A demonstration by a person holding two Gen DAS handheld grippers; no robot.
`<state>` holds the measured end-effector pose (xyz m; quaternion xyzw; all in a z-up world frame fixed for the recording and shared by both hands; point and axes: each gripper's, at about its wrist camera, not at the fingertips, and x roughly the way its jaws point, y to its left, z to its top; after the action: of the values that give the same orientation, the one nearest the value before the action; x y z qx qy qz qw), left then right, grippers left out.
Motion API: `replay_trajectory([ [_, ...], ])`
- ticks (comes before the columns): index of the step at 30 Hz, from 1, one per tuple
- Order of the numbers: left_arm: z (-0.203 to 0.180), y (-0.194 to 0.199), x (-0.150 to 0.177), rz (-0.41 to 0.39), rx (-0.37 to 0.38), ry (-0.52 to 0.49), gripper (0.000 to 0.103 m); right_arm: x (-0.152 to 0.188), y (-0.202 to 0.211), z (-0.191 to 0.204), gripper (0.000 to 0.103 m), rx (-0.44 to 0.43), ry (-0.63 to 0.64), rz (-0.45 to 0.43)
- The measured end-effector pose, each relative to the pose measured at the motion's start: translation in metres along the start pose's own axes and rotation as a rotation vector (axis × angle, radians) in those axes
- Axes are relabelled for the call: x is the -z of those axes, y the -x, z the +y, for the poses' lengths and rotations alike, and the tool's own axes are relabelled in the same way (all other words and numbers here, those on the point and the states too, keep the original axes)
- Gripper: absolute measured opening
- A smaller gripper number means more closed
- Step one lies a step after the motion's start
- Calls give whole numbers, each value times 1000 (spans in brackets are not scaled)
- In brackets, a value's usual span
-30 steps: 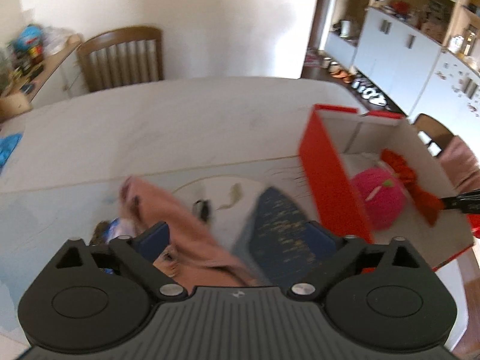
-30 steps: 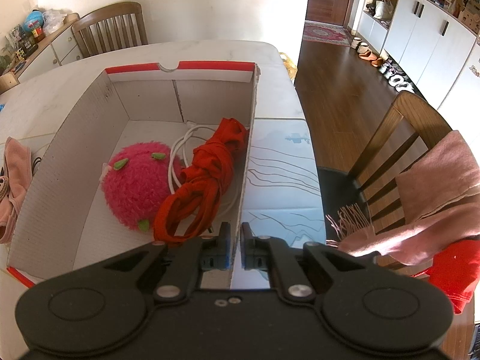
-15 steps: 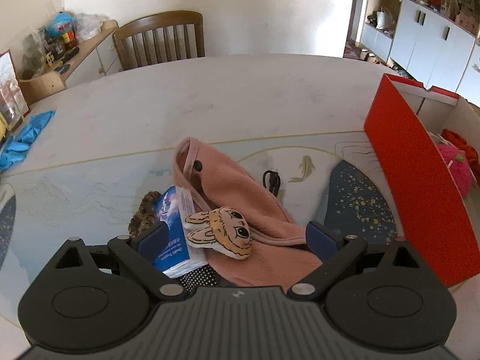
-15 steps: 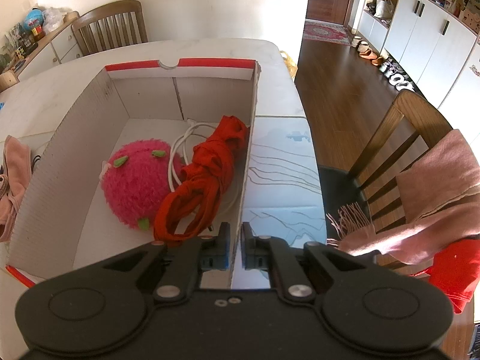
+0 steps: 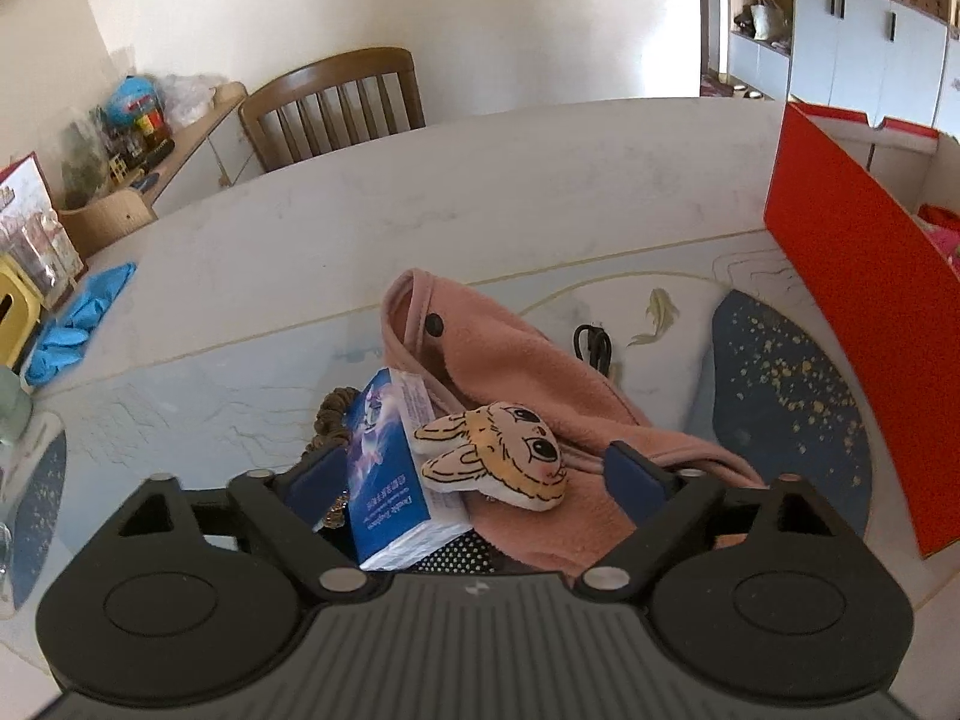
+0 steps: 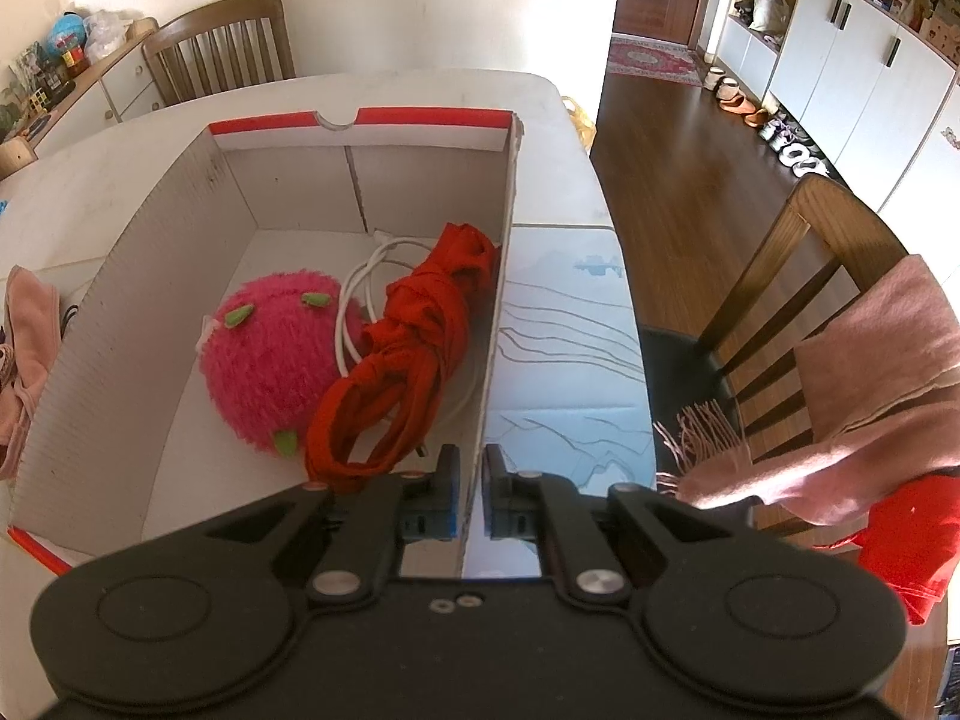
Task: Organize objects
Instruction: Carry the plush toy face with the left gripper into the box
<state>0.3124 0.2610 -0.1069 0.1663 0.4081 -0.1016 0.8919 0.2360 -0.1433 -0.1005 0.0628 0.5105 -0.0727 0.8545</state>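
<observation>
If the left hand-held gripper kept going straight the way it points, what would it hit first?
Most likely the small fox-face plush, lying on the pink cloth between the open left hand-held gripper fingers; depth is unclear.

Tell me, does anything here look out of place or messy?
Yes. Outside the red box, a loose pile sits unsorted: a pink cloth, a blue packet and a small animal plush heaped together. Inside, a white cable lies tangled under red fabric.

- Left gripper (image 5: pixel 474 480) has its jaws closing around a blue tissue pack (image 5: pixel 387 474) and a plush fox (image 5: pixel 498 456), pads untouching.
- Pink cloth (image 5: pixel 510 372) lies beneath on the bench (image 5: pixel 360 210).
</observation>
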Motion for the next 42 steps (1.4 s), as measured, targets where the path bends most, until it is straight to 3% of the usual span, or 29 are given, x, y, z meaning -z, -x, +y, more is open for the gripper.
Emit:
replay_trajectory([
  [3,1,-2,1,11,-1,2,65,0,0,0,7,0,0,0],
  [8,-2,-1,2,8,7,-4,48,0,0,0,7,1,0,0],
  [25,-7,28,-16,-37,113,66,44,1,-1,0,6,1,1,1],
  [34,-35,55,-40,-73,231,61,44,1,-1,-1,6,1,-2,0],
  [42,-78,70,-63,-110,328,-24,44,0,-1,-2,6,0,-3,0],
])
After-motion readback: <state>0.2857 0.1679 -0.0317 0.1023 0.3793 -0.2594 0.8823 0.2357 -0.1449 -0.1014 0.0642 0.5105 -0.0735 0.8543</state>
